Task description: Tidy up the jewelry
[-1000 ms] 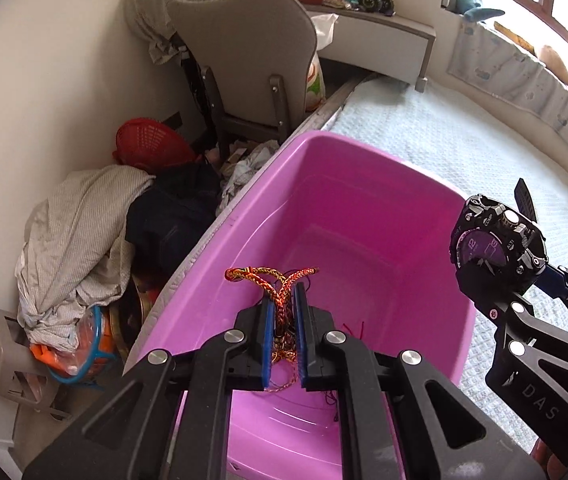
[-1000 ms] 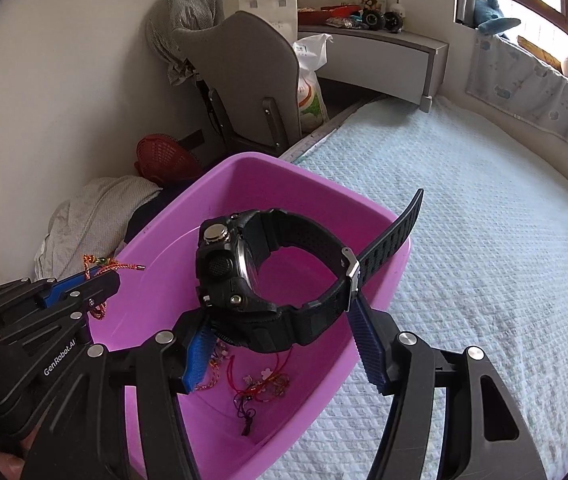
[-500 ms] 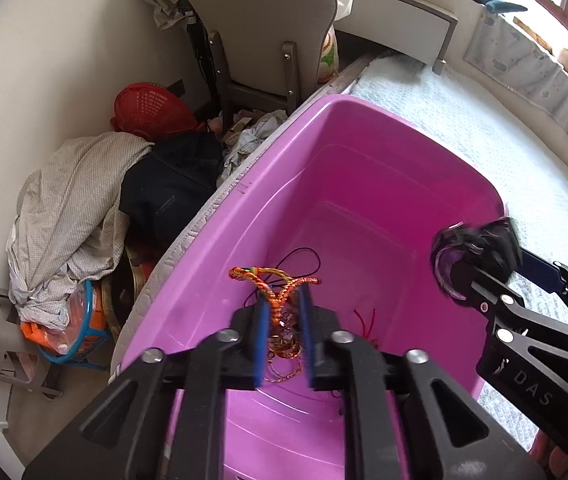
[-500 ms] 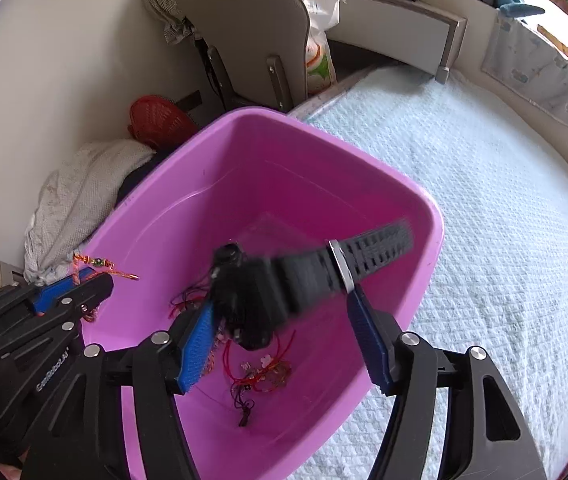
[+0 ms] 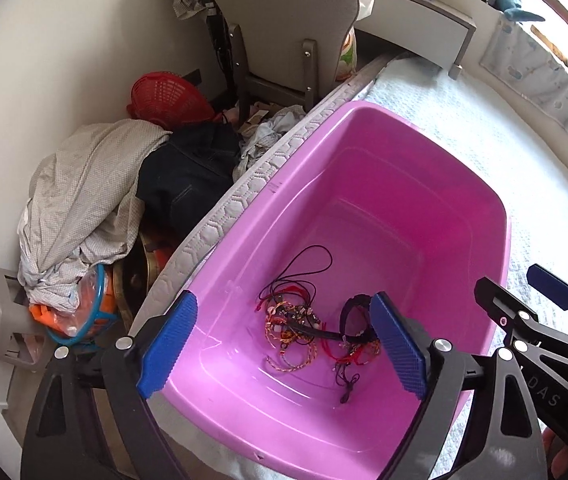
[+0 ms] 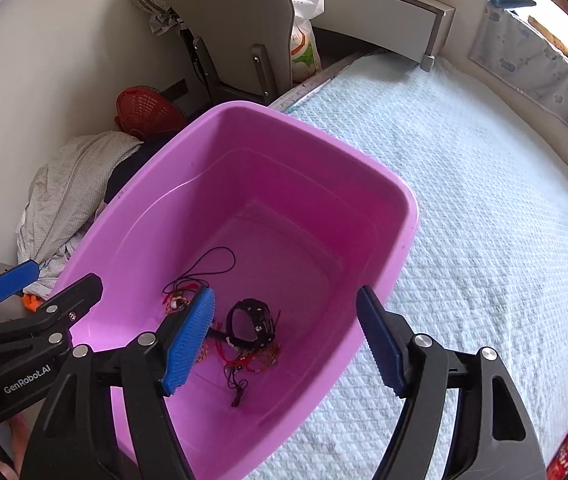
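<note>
While my left hand-held gripper (image 5: 280,344) hangs over the pink plastic tub (image 5: 404,128) with its blue pads spread wide and nothing between them, its camera shows the jewelry lying at the tub's near end: a tangle of red and braided cord bracelets (image 5: 292,332) with a thin black cord necklace (image 5: 308,268) looping out behind, and the black watch (image 5: 354,320) just beside them, partly hidden by one pad. I judge both loads delivered. This view alone shows the laundry pile (image 5: 84,208) and red basket (image 5: 164,96) beside the bed.

From my right hand-held gripper (image 6: 288,340), equally spread and empty, the watch (image 6: 252,322) sits unobstructed on the bracelets (image 6: 252,360). Only here do I see the quilted bed (image 6: 484,220) stretching right, bare of jewelry as far as it shows, so little seems left.
</note>
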